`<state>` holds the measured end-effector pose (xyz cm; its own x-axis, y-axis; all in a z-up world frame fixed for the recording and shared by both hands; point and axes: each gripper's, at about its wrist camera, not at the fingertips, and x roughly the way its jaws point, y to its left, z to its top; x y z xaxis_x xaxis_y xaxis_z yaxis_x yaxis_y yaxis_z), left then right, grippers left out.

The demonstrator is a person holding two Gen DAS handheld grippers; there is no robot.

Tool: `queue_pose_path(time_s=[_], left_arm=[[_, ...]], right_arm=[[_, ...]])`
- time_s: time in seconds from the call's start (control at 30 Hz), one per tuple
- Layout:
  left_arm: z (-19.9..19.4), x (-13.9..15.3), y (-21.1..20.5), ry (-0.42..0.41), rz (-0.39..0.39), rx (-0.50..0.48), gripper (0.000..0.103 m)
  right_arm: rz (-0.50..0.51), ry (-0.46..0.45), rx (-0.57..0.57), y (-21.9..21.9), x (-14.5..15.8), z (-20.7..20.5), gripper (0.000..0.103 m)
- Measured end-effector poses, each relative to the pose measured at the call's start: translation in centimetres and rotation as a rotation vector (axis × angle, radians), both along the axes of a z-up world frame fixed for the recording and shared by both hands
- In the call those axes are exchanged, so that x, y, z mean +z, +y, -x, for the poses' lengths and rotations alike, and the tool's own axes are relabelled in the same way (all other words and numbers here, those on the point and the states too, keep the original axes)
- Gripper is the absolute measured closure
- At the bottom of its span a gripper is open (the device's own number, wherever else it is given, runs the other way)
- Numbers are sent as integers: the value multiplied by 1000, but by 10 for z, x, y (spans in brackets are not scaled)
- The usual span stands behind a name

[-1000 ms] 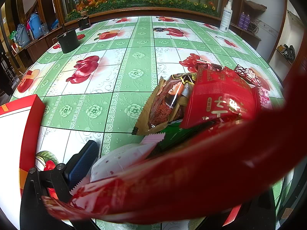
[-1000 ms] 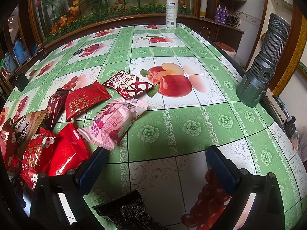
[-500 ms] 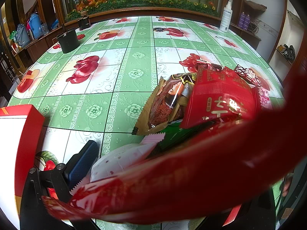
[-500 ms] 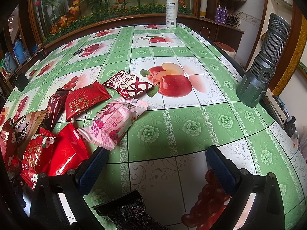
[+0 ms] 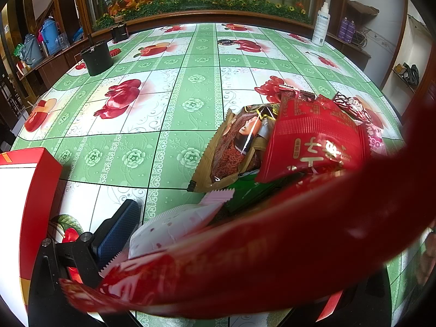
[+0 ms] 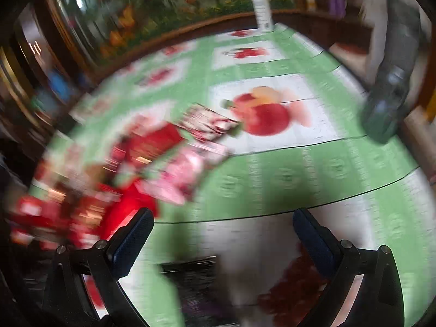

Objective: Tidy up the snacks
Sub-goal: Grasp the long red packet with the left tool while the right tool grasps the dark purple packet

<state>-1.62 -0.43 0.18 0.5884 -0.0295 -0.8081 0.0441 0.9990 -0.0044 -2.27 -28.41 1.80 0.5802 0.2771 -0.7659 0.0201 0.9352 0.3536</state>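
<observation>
Red glossy foil snack packet (image 5: 245, 267) sits clamped in our left tool (image 5: 174, 248), presumably for boxing; right tool (image 6: 220, 234) gapes empty.

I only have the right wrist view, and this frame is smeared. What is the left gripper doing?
Observer: A long red packet lies across the left gripper and hides one finger. I cannot tell whether it is clamped.
Operator: Is there anywhere to put the snacks?
Observer: A red and white box stands at the left edge of the left wrist view.
Operator: Anything else over there?
Observer: A black pot stands farther back on the table.
</observation>
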Motion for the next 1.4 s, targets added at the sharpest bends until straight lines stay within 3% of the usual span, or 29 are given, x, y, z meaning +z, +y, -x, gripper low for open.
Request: queue_pose_path(time_s=[0.03, 0.1, 0.17, 0.3, 0.43, 0.57, 0.77, 1.03, 1.23, 1.33, 1.4], left_arm=[[2, 1, 1, 0, 1, 0, 0], [3, 1, 1, 1, 1, -3, 0], [6, 3, 2, 23, 3, -40, 0], [21, 10, 16, 56, 43, -23, 0], [60, 45, 32, -66, 38, 1, 0], [109, 70, 45, -201, -99, -60, 0], [131, 69, 64, -253, -105, -104, 0], [106, 46, 40, -141, -139, -161, 0], [90, 27, 19, -41, -129, -231, 0], [88, 21, 14, -7, -107, -260, 3], [88, 17, 7, 12, -102, -287, 11]], right_arm=[[-120, -3, 9, -11, -1, 0, 0], [-269, -4, -11, -21, -6, 2, 0], [-299, -2, -18, -23, -6, 0, 0], [-200, -1, 7, -9, -2, -1, 0], [-105, 2, 42, 7, 1, 2, 0], [-70, 4, 63, 7, -1, 10, 0], [29, 37, 127, 17, -1, 33, 0], [353, 89, 169, 44, -11, 48, 0], [364, 71, 135, 46, -12, 50, 2], [364, 43, 123, 41, -9, 53, 19], [363, 29, 112, 39, -5, 56, 36]])
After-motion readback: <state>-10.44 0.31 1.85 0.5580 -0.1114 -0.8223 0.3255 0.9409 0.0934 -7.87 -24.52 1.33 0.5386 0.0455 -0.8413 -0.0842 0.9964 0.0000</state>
